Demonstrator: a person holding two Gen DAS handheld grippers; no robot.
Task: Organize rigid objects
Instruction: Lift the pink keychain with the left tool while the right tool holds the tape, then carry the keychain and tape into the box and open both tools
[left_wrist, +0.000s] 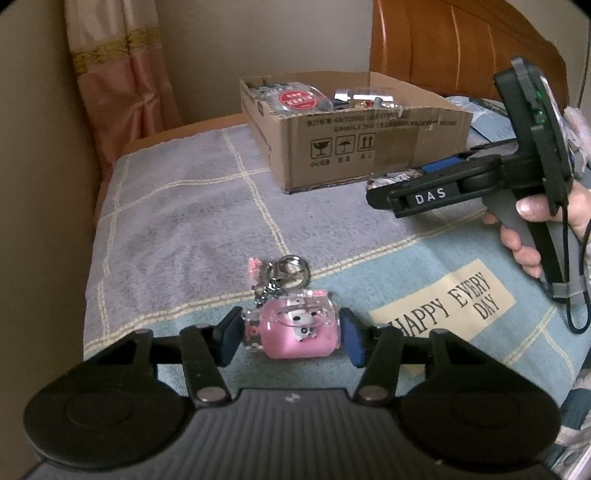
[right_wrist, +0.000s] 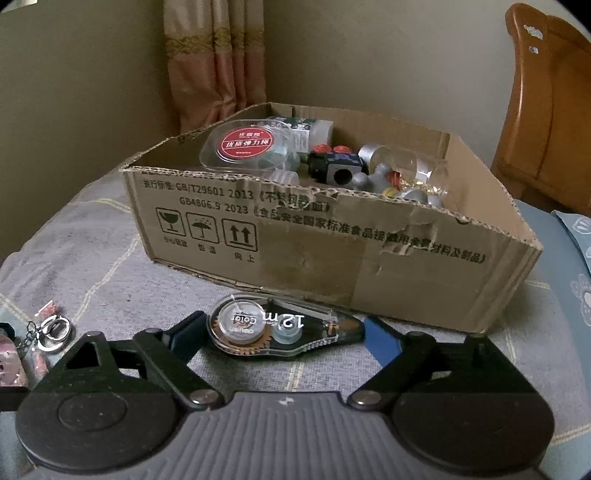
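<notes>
Left gripper (left_wrist: 290, 334): its 2 blue pads are closed against the 2 short sides of the pink keychain charm (left_wrist: 295, 328), clamping it. The charm sits on the bed cover (left_wrist: 177, 206), at about 6 o'clock from the cardboard box (left_wrist: 354, 147). Its metal ring and chain (left_wrist: 284, 273) trail away from the charm toward 12 o'clock, lying on the cover.

Right gripper (right_wrist: 280, 332): jaws stand apart with the correction tape dispenser (right_wrist: 280, 328) lying flat between them. The left pad appears to be at the dispenser's round end; the right pad sits just beside its tapered tip. Whether either pad presses on it, the view does not settle. The dispenser lies on the cover, just in front of the box's near wall, at 6 o'clock from it.

In the left wrist view, a hand (left_wrist: 532, 229) grips the right gripper's handle at about 3 o'clock from the box.

The box is open at the top and holds several items, including a clear case with a red round label (right_wrist: 243, 147), a white bottle and metal parts.

A wooden headboard (left_wrist: 443, 48) stands behind the box at 12 o'clock.
</notes>
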